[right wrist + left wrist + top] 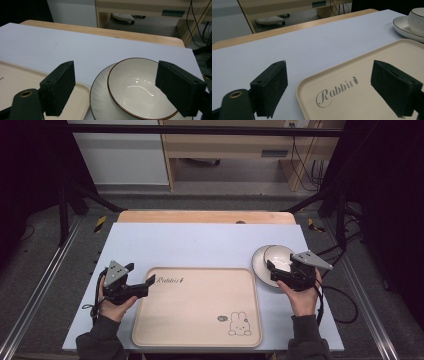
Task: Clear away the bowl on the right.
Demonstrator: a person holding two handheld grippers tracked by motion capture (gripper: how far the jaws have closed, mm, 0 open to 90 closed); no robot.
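High view: both grippers, left gripper (142, 279) and right gripper (273, 270), gape empty; white brown-rimmed ceramic bowl (140, 87) between right fingers (58, 87), beige plastic tray (197, 307) unloaded; nothing grasped yet.

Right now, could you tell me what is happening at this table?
A person holds a gripper in each hand. The left gripper hangs open at the near-left corner of the empty beige tray. The right gripper is open around a bowl sitting on a plate right of the tray. Nothing is gripped.

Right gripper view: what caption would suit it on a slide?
Open black jaws of the right gripper frame a brown-rimmed white bowl sitting on a plate beside a beige tray.
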